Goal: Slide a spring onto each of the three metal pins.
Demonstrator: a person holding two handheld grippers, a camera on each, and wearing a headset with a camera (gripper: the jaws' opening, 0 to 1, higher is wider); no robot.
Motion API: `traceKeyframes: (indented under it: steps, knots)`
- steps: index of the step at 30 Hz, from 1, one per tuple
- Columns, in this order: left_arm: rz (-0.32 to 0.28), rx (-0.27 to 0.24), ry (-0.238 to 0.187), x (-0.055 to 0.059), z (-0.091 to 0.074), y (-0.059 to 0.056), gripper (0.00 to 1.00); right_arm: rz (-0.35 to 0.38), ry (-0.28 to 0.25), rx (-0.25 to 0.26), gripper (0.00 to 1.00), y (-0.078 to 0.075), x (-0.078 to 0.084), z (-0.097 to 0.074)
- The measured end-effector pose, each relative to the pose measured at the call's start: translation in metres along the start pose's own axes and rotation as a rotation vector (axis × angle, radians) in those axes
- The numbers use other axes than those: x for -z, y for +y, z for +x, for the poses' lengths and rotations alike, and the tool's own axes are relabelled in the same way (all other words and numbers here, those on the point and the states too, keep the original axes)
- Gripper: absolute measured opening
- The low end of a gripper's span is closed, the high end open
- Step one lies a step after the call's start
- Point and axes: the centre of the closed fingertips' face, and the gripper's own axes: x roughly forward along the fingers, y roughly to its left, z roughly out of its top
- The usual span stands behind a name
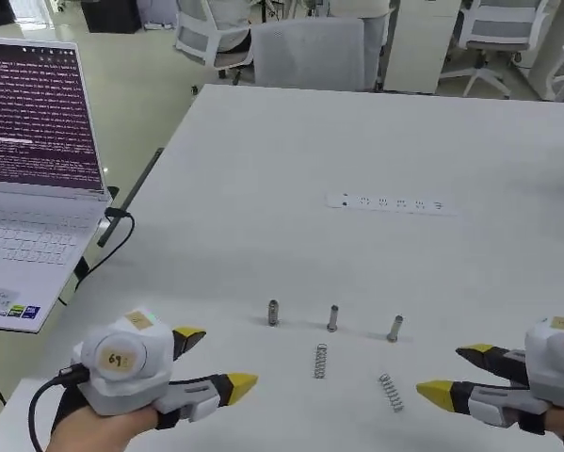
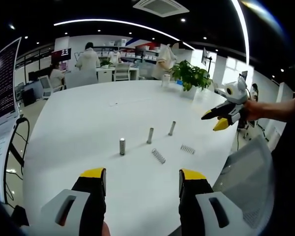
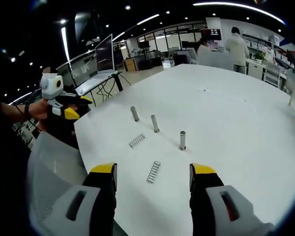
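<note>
Three metal pins stand in a row on the white table [image 1: 263, 169]: left pin [image 1: 273, 313], middle pin [image 1: 332, 318], right pin [image 1: 394, 328]. The left pin [image 2: 121, 146] looks ribbed, as if a spring sits around it. Two loose springs lie in front of the row, one [image 1: 320, 361] below the middle pin and one [image 1: 390, 392] nearer the right pin. My left gripper [image 1: 216, 360] hovers at the near left, open and empty, well short of the pins. My right gripper [image 1: 454, 371] is open and empty too, just right of the nearer spring [image 3: 153, 171], which lies between its jaws' line.
An open laptop [image 1: 27, 169] sits off the table's left edge with a black cable [image 1: 121, 226] beside it. A white power strip [image 1: 390, 202] lies mid-table behind the pins. Office chairs [image 1: 310, 52] stand past the far edge. A potted plant [image 2: 189, 76] stands at the far side.
</note>
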Motion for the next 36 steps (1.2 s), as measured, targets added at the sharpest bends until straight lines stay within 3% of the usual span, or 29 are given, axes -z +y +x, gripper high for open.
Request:
traceKeyframes:
  steps: [10, 18, 25, 36]
  knots:
    - [0.004, 0.012, 0.003, -0.002, 0.005, -0.001, 0.56, 0.027, -0.008, -0.001, 0.64, 0.006, 0.01, -0.004]
    - [0.016, 0.028, 0.012, -0.004, 0.012, -0.004, 0.56, 0.032, -0.02, -0.002, 0.66, 0.009, 0.01, -0.005]
    - [0.027, 0.051, 0.016, -0.009, 0.023, -0.009, 0.56, 0.027, -0.021, 0.0, 0.68, 0.009, 0.009, -0.007]
    - [0.027, 0.104, 0.03, -0.015, 0.054, -0.019, 0.56, 0.019, -0.022, 0.011, 0.68, 0.012, 0.007, -0.013]
